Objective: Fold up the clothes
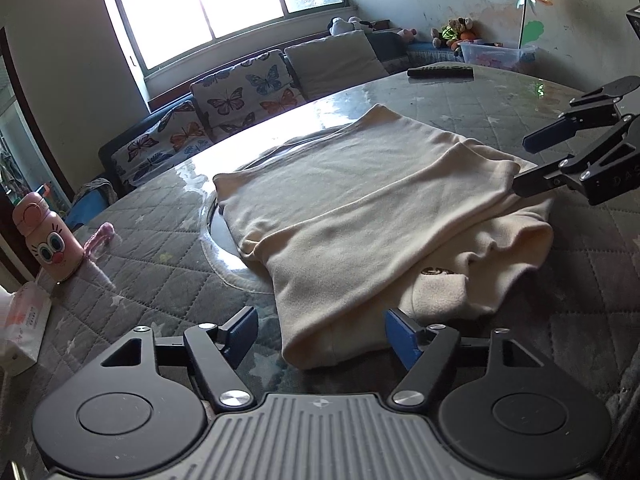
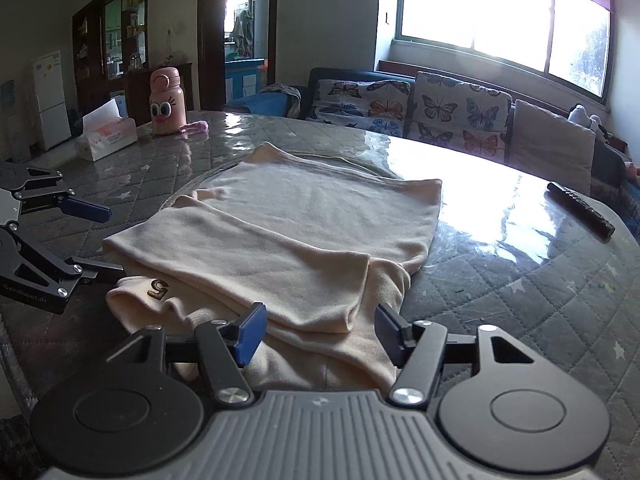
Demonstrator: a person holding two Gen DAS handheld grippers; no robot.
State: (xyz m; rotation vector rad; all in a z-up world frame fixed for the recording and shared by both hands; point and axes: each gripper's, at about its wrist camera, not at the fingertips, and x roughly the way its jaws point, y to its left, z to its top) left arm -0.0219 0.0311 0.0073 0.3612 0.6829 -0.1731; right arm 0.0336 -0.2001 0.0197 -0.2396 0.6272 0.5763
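Observation:
A cream garment lies partly folded on the quilted table, with a folded layer on top and a small dark logo near its near edge. It also shows in the right wrist view. My left gripper is open, its jaws on either side of the garment's near corner, holding nothing. My right gripper is open over the garment's other near edge. The right gripper also shows in the left wrist view, open beside the garment's right edge. The left gripper shows in the right wrist view, open at the garment's left edge.
A pink cartoon bottle and a tissue box stand on the table's far side. A black remote lies near the table edge. A sofa with butterfly cushions runs under the window. A clear plastic bin sits beyond the table.

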